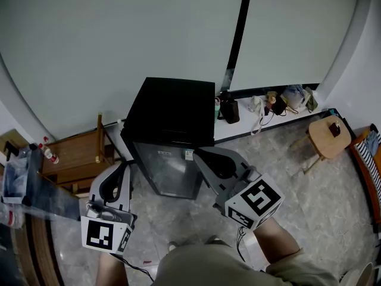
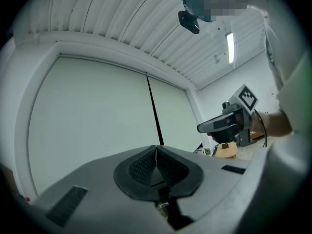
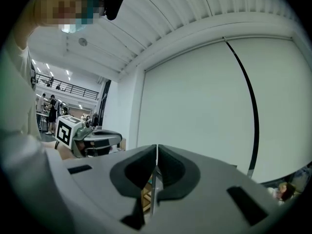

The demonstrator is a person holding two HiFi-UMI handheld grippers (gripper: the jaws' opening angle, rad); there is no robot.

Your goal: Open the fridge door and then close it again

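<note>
Black, its door closed, the fridge (image 1: 172, 130) stood on the floor (image 1: 286, 183) against the pale wall (image 1: 119, 40), with the left gripper (image 1: 124, 164) and the right gripper (image 1: 199, 155) held just before it, fingers (image 2: 139, 167) of both clenched on nothing.

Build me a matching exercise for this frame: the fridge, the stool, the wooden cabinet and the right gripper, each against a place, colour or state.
Column one:
1. fridge
2. stool
3. wooden cabinet
4. right gripper

Column two:
A. round seat, far right of the head view
B. jaws together, nothing between them
C. black top, centre of the head view
D. brown, just left of the fridge

Pairs: 1-C, 2-A, 3-D, 4-B.
</note>
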